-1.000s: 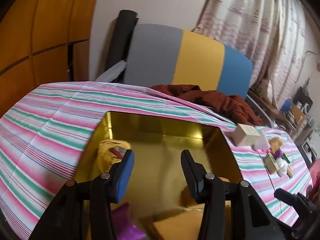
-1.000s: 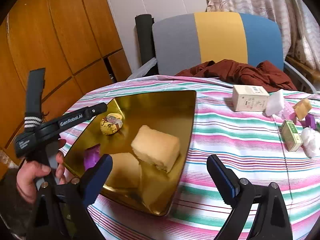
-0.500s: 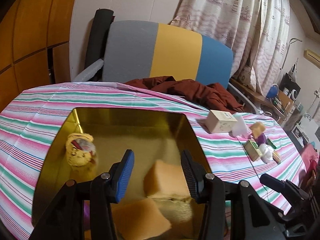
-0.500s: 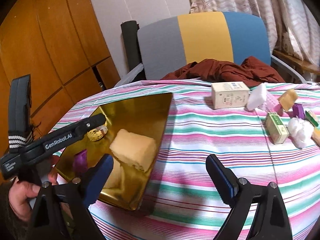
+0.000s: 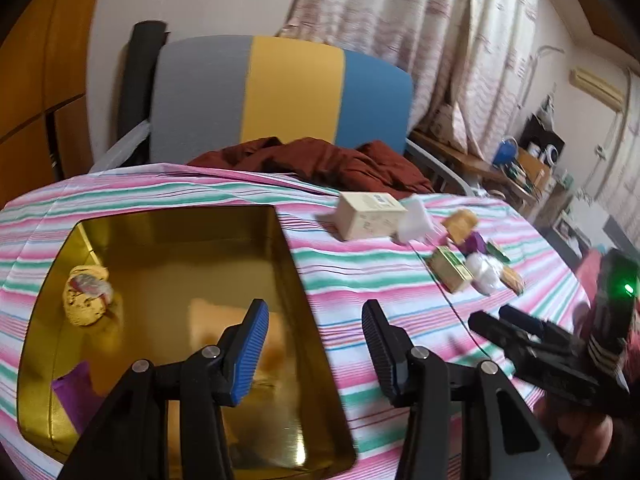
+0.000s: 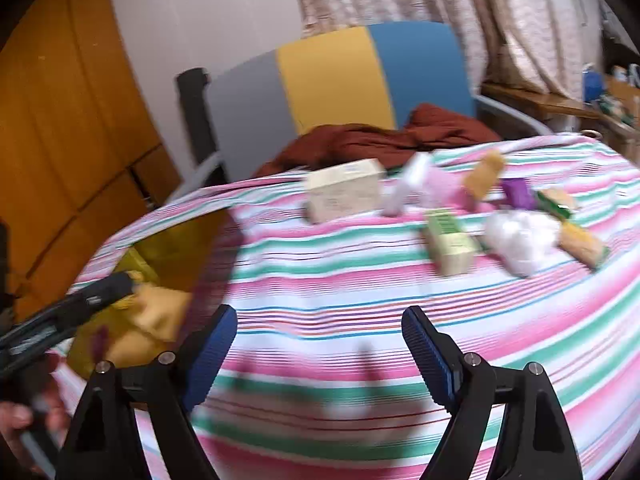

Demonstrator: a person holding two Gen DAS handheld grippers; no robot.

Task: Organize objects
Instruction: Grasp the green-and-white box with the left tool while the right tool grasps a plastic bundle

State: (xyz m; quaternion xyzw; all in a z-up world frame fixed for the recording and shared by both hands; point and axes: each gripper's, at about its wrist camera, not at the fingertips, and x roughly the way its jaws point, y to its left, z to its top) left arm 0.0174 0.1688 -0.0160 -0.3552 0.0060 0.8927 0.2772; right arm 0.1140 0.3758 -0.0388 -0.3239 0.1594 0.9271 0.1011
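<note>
Since the earlier frames both grippers had swung right, the left gripper (image 5: 314, 350) now straddling the right wall of the gold tin (image 5: 288, 240) and the right gripper (image 6: 318, 354) facing the striped cloth (image 6: 360, 276), both with jaws apart and empty. The tin lay left of the right gripper, holding a yellow packet (image 5: 86, 294) and sponges (image 5: 224, 328); the cream box (image 6: 344, 190) and small items lay well ahead. Blur made all labels unreadable, and the tin's near corner was hidden.
</note>
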